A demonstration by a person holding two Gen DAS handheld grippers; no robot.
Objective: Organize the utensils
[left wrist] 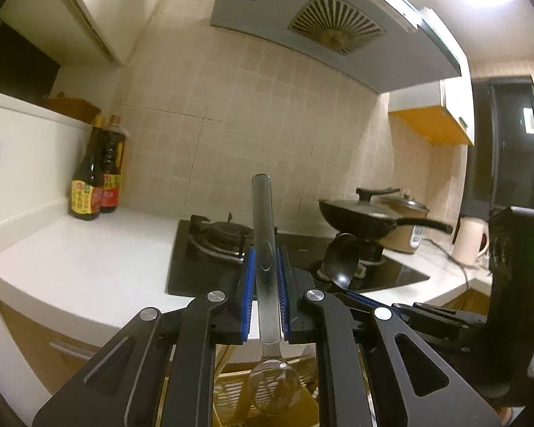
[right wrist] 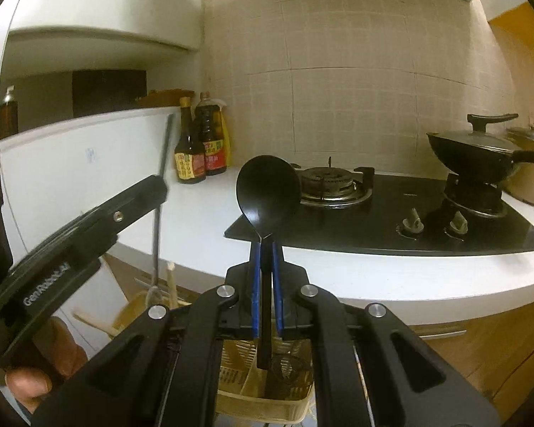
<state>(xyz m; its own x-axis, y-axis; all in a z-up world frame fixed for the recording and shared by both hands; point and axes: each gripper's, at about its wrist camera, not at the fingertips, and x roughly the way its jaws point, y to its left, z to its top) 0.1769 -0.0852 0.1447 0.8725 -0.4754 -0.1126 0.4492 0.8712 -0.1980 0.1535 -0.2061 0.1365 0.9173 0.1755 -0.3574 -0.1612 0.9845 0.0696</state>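
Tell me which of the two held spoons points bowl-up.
The black spoon in the right gripper: bowl above the pads. The clear spoon in the left gripper hangs bowl-down, handle up.

Beige tiled wall [left wrist: 252, 114] behind white countertop [left wrist: 89, 259], range hood [left wrist: 324, 32] overhead.
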